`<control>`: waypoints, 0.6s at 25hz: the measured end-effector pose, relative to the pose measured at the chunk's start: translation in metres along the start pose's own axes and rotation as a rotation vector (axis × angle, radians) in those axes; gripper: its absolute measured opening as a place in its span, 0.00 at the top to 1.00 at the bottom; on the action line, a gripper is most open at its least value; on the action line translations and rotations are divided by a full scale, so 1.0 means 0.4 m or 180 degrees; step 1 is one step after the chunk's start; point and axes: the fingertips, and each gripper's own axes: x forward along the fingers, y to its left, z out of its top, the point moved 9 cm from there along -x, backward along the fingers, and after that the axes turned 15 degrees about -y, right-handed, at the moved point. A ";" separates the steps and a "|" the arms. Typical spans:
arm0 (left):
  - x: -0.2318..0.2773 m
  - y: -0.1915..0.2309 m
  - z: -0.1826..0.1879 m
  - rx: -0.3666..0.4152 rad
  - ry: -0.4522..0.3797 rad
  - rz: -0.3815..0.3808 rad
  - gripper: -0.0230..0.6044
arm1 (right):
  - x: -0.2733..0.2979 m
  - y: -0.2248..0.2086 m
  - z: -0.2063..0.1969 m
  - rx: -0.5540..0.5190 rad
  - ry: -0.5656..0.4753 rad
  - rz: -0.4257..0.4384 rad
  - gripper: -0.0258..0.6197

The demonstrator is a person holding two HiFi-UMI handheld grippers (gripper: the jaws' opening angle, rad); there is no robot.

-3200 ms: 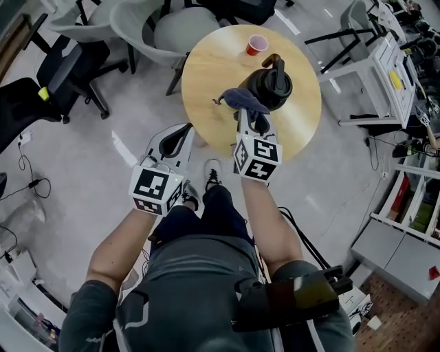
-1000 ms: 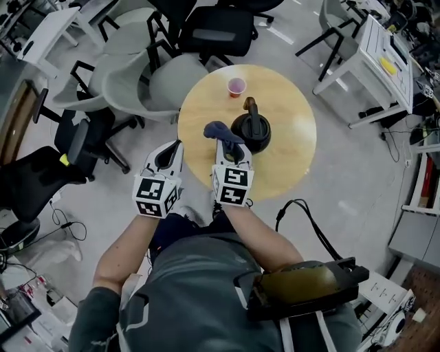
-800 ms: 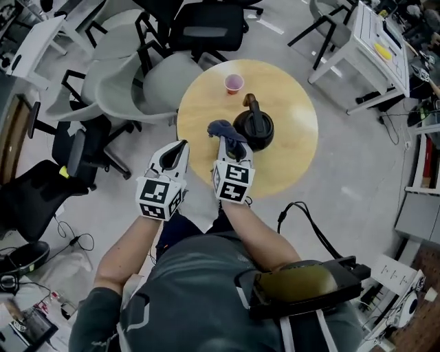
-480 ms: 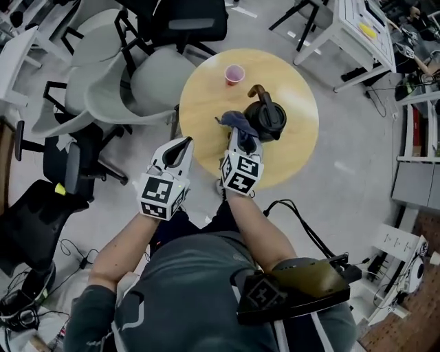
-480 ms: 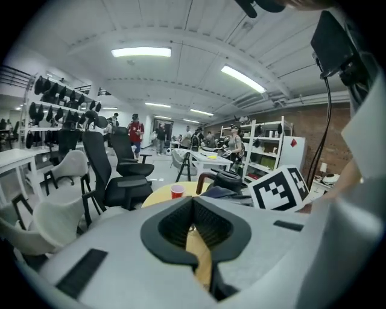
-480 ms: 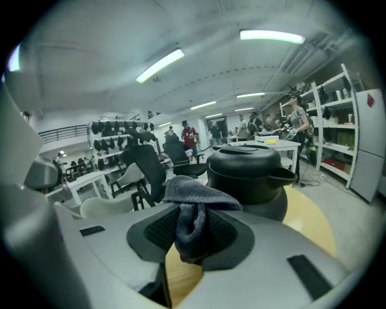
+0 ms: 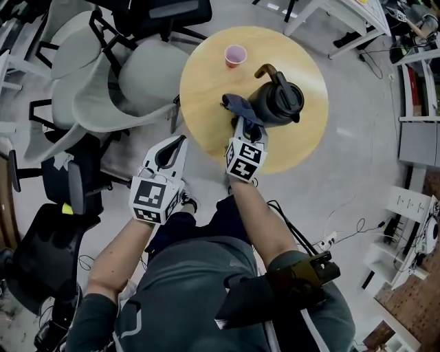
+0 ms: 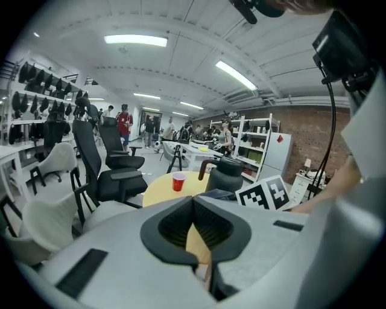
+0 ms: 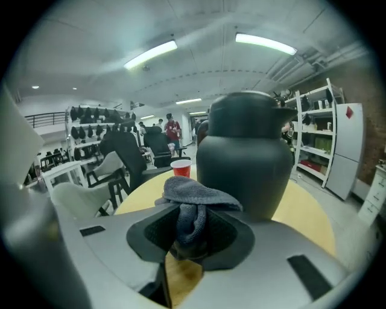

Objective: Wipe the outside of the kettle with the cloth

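Observation:
A black kettle (image 7: 278,102) with a brown handle stands on the round wooden table (image 7: 302,148); it fills the middle of the right gripper view as the kettle (image 9: 247,163). My right gripper (image 7: 245,128) is shut on a dark blue-grey cloth (image 7: 239,108), whose free end lies against the kettle's near left side. The cloth (image 9: 194,208) hangs bunched between the jaws. My left gripper (image 7: 168,153) is shut with nothing in it, held off the table's near left edge. From the left gripper view the kettle (image 8: 226,177) shows small ahead.
A red cup (image 7: 235,55) stands at the table's far side, seen also as the cup (image 8: 178,181). Grey and black chairs (image 7: 117,82) crowd the left. White desks (image 7: 330,17) stand at the far right. A cable (image 7: 330,237) runs over the floor by my right.
The view has swung round and closer. My right gripper has carried the cloth from the kettle's left front to press against its near left side. The left gripper keeps its place.

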 end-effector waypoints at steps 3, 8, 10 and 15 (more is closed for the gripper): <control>0.004 0.021 -0.024 0.0013 0.0052 -0.0052 0.95 | 0.018 0.005 -0.057 -0.0095 0.0081 -0.0052 0.78; 0.015 0.032 -0.050 -0.0047 0.0034 -0.0122 0.95 | 0.029 -0.011 -0.115 -0.0133 0.0177 -0.0159 0.78; 0.015 0.040 -0.052 -0.0050 0.0027 -0.0150 0.95 | 0.033 -0.009 -0.123 -0.0159 0.0182 -0.0203 0.78; -0.009 0.062 -0.046 -0.0088 0.0002 -0.0172 0.95 | 0.024 0.015 -0.090 -0.0287 0.0197 -0.0241 0.78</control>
